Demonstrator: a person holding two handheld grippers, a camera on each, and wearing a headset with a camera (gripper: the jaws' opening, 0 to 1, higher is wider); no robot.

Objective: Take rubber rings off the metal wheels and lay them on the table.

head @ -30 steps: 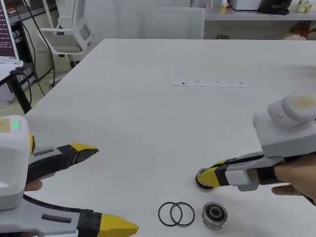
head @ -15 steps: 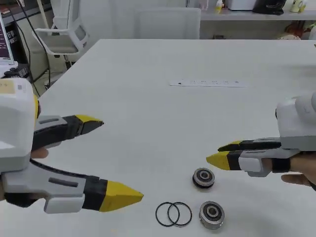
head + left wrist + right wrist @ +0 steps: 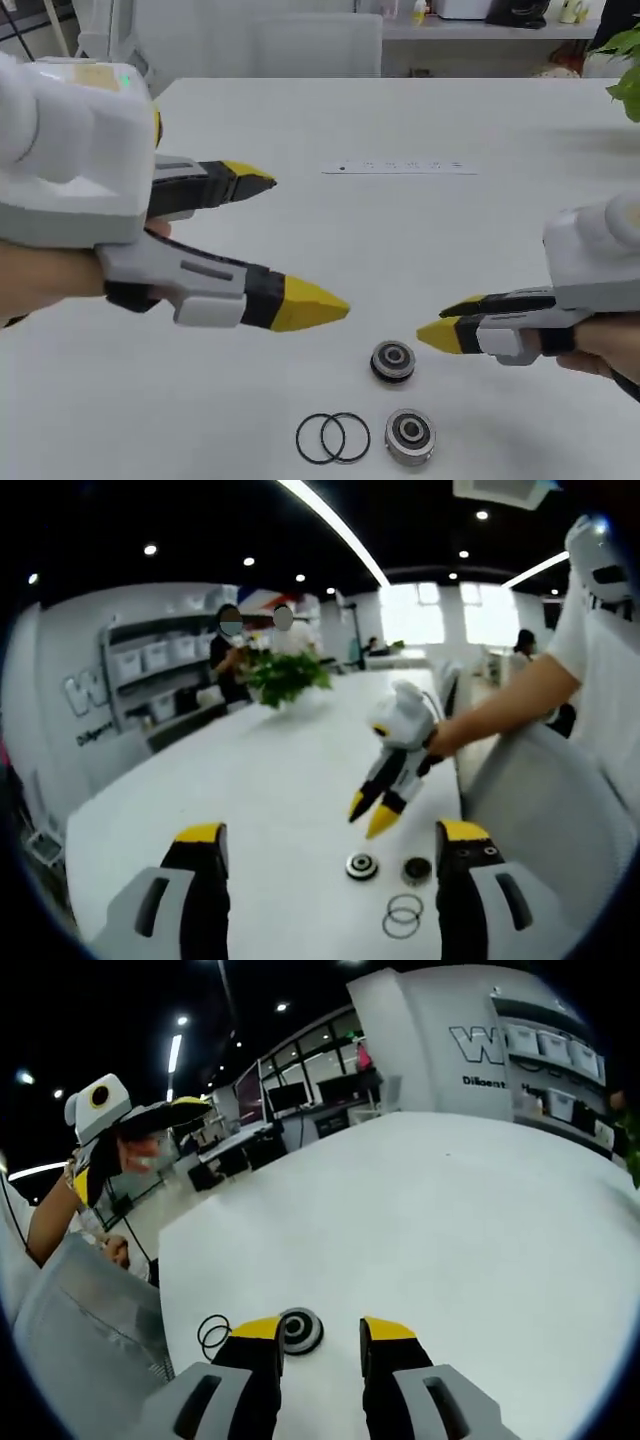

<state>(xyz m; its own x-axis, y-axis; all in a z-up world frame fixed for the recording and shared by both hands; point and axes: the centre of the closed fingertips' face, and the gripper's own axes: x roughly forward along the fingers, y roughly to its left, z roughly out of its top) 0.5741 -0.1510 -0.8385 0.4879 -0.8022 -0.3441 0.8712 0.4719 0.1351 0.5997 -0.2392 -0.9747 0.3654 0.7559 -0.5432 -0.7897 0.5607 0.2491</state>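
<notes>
A metal wheel with a black rubber ring (image 3: 392, 361) (image 3: 361, 865) (image 3: 299, 1329) lies flat on the white table (image 3: 420, 230). A bare metal wheel (image 3: 410, 436) (image 3: 416, 868) lies just in front of it. Two loose rubber rings (image 3: 333, 438) (image 3: 403, 917) (image 3: 212, 1335) overlap on the table left of the bare wheel. My right gripper (image 3: 432, 322) (image 3: 322, 1330) (image 3: 370, 815) hovers just right of the ringed wheel, narrowly open and holding nothing. High above the table on the left, my left gripper (image 3: 308, 245) (image 3: 330, 832) has its jaws spread wide and empty.
A thin white strip with markings (image 3: 400, 167) lies further back on the table. A white chair (image 3: 310, 45) stands behind the far edge. A green plant (image 3: 625, 50) (image 3: 285, 675) sits at the right end. People stand by shelves (image 3: 150, 660) in the background.
My right gripper has let go of the ringed wheel and drawn back to its right. My left gripper has risen and moved in towards the middle, still wide open.
</notes>
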